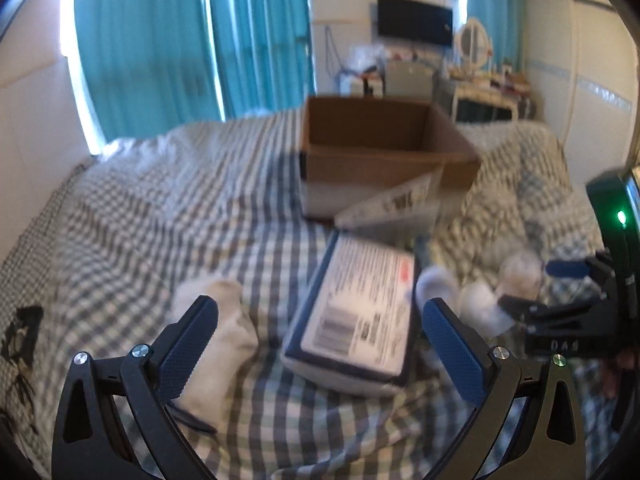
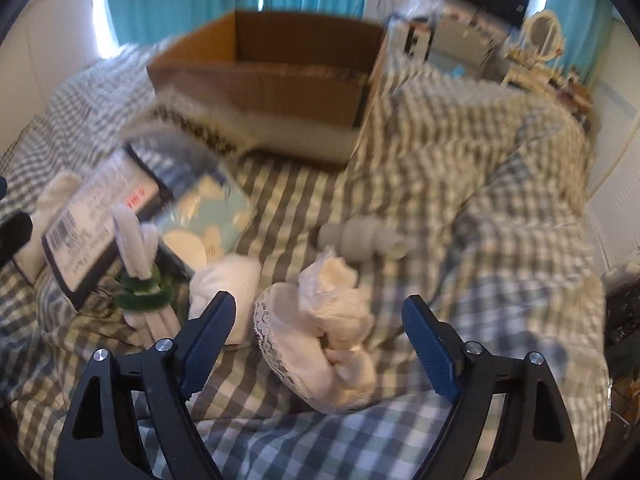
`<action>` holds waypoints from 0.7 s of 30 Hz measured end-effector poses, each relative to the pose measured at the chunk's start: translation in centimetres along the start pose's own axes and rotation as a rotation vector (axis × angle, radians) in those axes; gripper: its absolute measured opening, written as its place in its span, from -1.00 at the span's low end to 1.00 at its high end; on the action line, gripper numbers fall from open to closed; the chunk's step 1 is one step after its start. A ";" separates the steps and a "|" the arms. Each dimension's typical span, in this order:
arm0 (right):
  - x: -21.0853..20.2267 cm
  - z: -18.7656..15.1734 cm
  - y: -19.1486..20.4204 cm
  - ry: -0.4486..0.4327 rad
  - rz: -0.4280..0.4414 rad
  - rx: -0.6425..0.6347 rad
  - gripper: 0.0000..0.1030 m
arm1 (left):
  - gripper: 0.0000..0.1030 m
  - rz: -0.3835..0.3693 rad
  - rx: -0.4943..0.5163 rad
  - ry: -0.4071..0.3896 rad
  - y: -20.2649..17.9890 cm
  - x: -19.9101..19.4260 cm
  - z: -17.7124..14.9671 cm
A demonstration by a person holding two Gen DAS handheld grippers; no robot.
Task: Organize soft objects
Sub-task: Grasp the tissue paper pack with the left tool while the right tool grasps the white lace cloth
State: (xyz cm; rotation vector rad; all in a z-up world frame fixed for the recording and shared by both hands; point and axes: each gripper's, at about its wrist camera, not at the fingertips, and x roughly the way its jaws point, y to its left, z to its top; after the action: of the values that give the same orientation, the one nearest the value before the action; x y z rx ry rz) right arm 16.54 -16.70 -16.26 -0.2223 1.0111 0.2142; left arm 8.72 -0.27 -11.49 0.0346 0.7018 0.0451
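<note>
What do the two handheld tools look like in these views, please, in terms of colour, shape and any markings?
Each is a black two-finger tool with angular black arms, cut with triangular openings and pinned with silver round bolts. The left tool and the right tool both end in blue textured finger pads. Seen from the left wrist, the right tool's black body carries pale, blurred lettering, with a green casing and a lit green lamp above it.

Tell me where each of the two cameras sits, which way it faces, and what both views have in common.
Left wrist: sits on the left gripper, looking forward and down over the checked bedspread at a flat labelled box and white sock; its own open fingers show, and the right gripper at the frame's right.
Right wrist: sits on the right gripper, angled down at a white lace-trimmed bundle between its open fingers.
Shared: cardboard box, labelled box, bedspread, teal curtains.
</note>
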 end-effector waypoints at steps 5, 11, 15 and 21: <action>2.2 -0.3 0.1 0.082 -0.012 0.009 -0.50 | 1.00 -0.010 0.023 0.076 -0.6 1.8 -1.5; -0.8 -0.5 -0.3 -0.028 0.004 0.032 -0.56 | 1.00 -0.048 0.066 0.115 -1.5 2.5 -1.8; -1.2 -0.3 -0.1 -0.040 0.016 0.031 -0.56 | 0.99 -0.043 0.064 0.167 -1.6 4.2 -2.1; -1.4 -0.5 0.1 -0.040 0.047 0.034 -0.56 | 0.88 -0.078 0.000 0.217 -1.3 6.2 -2.0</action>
State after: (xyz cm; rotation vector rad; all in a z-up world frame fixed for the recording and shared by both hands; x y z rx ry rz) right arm 15.43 -16.85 -15.31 -0.1625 0.9804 0.2435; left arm 12.22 -1.18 -17.10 0.0017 0.9194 -0.0268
